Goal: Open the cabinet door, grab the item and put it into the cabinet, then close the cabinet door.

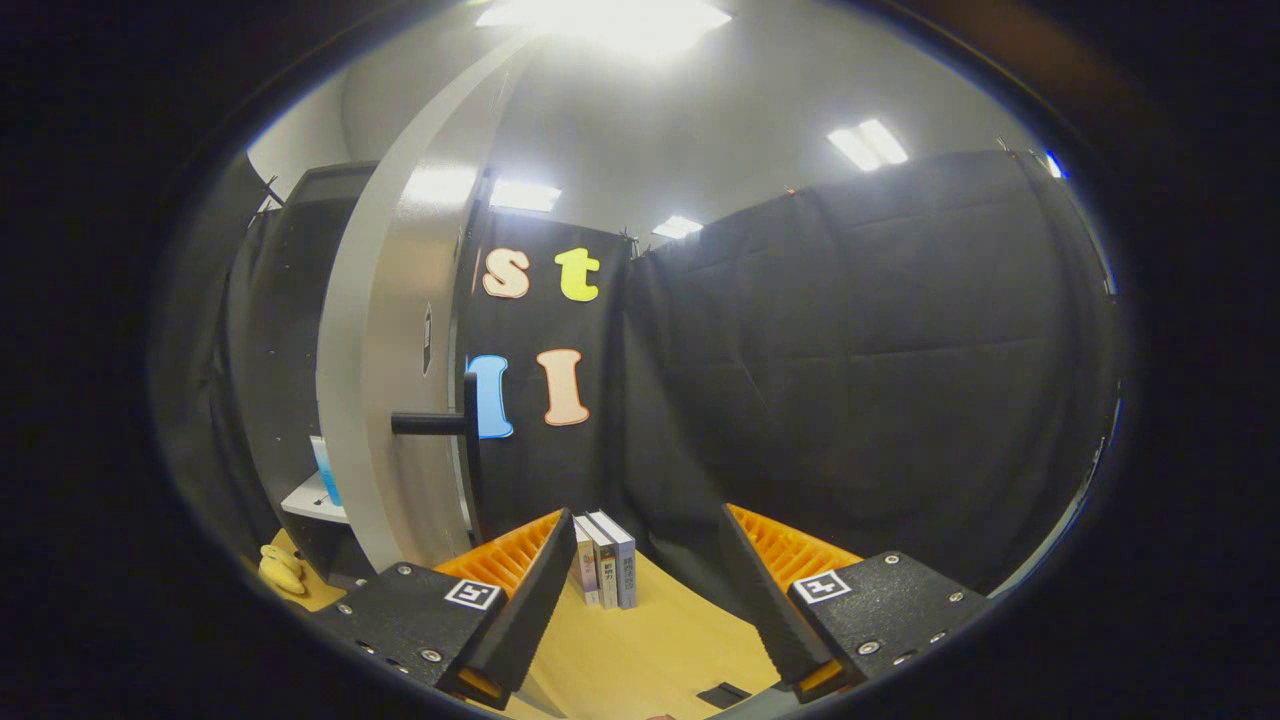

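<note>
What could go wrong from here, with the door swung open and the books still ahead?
The tool is open and holds nothing. The open cabinet door and its handle jut out close beside the books, so reaching in could knock the door. The three books stand together; pinching one might topple the others.

Cabinet (270,370) at left of frame, door (400,400) swung open with handle (440,423) right of it. Books (603,560) upright on bench (640,650), lower centre, beyond gripper (640,600) jaws, spread apart. Toy (282,570) on bench, lower left.
</note>
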Action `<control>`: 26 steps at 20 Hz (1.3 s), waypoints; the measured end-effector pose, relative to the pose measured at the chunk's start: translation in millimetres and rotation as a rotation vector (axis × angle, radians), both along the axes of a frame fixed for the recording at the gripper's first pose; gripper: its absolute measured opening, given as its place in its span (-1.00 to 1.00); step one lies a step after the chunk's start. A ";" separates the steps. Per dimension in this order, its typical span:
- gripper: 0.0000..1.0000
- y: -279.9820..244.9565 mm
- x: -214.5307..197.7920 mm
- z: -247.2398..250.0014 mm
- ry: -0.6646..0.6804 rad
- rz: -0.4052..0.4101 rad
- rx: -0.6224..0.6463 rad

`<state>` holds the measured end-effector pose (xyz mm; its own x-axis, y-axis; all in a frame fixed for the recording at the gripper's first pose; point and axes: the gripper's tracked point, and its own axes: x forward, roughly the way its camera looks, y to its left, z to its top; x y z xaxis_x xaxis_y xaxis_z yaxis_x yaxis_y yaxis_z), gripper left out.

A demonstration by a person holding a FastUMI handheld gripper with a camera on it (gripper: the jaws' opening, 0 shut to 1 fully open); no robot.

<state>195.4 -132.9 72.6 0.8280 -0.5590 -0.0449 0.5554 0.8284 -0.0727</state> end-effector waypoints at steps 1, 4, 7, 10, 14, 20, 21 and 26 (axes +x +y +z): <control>0.80 6.9 0.2 0.6 -0.002 0.008 0.000; 0.80 25.9 0.8 0.1 -0.007 0.025 -0.007; 0.80 52.4 4.6 0.6 -0.015 0.073 -0.007; 0.80 80.6 12.7 -0.4 -0.022 0.137 -0.005; 0.80 100.5 22.5 -0.2 -0.030 0.178 -0.023; 0.80 128.4 35.7 -4.8 -0.048 0.226 0.030; 0.80 132.1 38.3 -4.6 -0.050 0.230 0.034; 0.80 154.2 55.1 -5.7 -0.057 0.263 0.037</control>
<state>250.4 21.3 66.9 0.9464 -0.3229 -0.0108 0.3228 0.9464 -0.0140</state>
